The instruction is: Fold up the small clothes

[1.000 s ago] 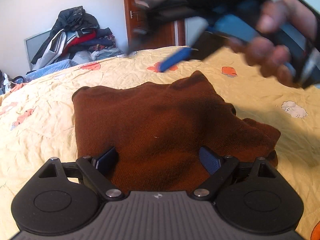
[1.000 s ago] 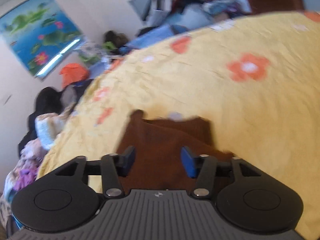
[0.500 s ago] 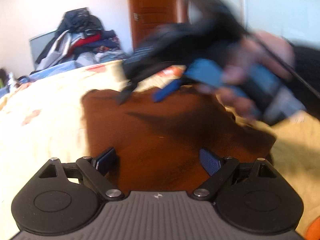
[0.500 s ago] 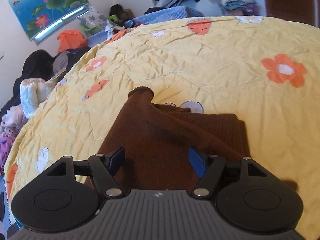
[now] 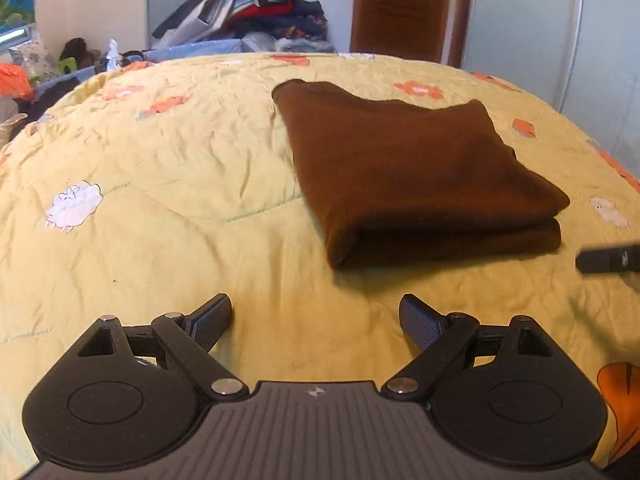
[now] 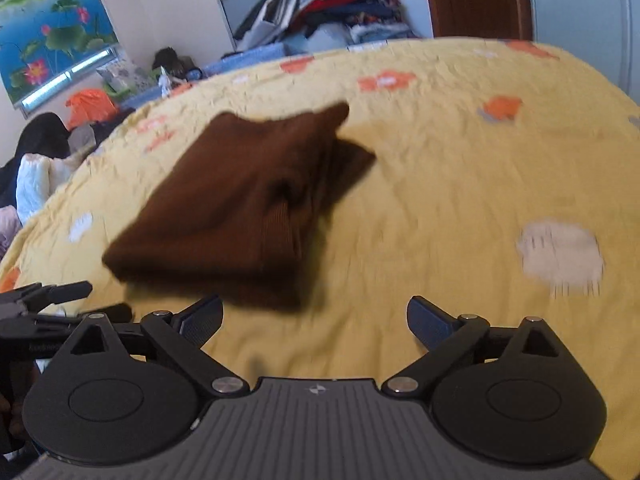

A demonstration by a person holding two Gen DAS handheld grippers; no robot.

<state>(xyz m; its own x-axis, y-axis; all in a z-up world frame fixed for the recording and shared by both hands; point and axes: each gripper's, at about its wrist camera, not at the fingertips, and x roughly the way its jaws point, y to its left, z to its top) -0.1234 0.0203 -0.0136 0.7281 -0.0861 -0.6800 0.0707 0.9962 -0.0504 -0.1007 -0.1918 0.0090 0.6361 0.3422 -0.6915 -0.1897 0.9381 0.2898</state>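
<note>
A brown knit garment point(image 5: 416, 172) lies folded in a thick rectangle on the yellow quilt point(image 5: 168, 168). It also shows in the right wrist view point(image 6: 240, 204), blurred, with a ribbed edge on top. My left gripper point(image 5: 316, 322) is open and empty, held over bare quilt in front of the garment. My right gripper point(image 6: 314, 322) is open and empty, just off the garment's near edge. A fingertip point(image 5: 608, 260) of the right gripper shows at the right edge of the left wrist view. The left gripper point(image 6: 48, 300) shows at the left of the right wrist view.
A pile of clothes point(image 5: 256, 12) lies behind the bed beside a wooden door point(image 5: 404, 4). More clothes and an orange bag point(image 6: 90, 106) lie at the left of the bed. A lotus picture point(image 6: 52, 36) hangs on the wall.
Both grippers have pulled back off the brown garment, which now lies folded in a compact rectangle. The right gripper has left the middle of the left wrist view.
</note>
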